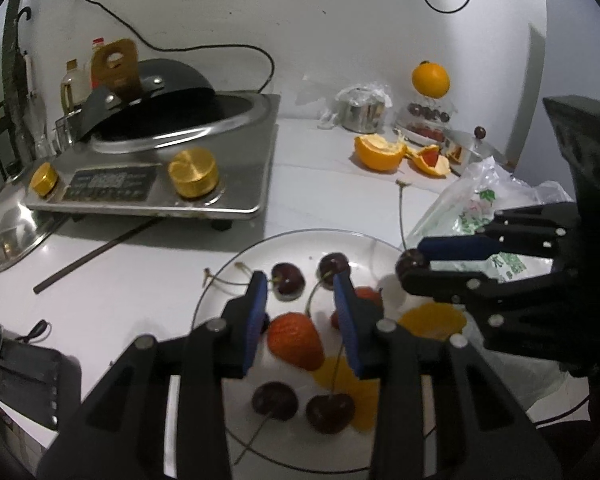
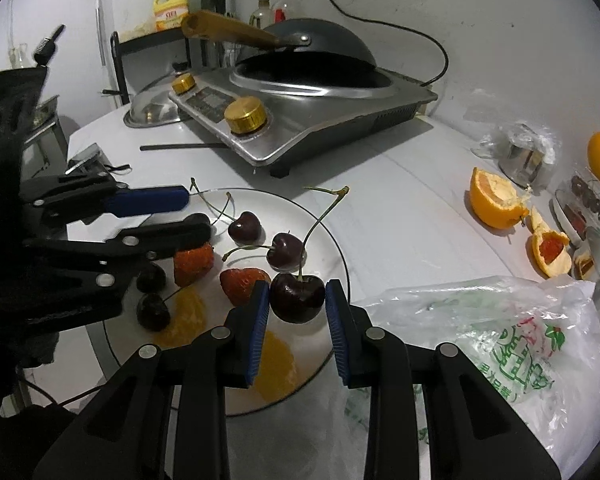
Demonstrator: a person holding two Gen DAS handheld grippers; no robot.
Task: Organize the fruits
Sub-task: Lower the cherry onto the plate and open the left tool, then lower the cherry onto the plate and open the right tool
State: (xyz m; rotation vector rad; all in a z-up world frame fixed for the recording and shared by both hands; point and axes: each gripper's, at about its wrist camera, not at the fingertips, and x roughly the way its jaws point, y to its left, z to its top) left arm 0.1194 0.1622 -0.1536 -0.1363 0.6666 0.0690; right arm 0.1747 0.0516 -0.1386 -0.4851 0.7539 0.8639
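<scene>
Your right tool (image 2: pixel 297 300) pinches a dark red cherry with a long green stem (image 2: pixel 297 298) between its blue pads, above the near rim of the round clear glass plate (image 2: pixel 342 264) on the white desk (image 2: pixel 400 208). Your left tool (image 1: pixel 301 292) hangs with its fingers spread and nothing between them, over a red strawberry (image 1: pixel 296 340) on that plate, among other dark cherries (image 1: pixel 287 281) and orange segments (image 1: pixel 434 320). A crumpled clear plastic bag with green print (image 2: pixel 500 340) lies just beside the plate.

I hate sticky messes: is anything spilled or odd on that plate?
Yes. Orange puddles lie on the glass plate among the cherries and strawberries, looking like spilled juice. Torn orange peel lies loose on the counter.
</scene>
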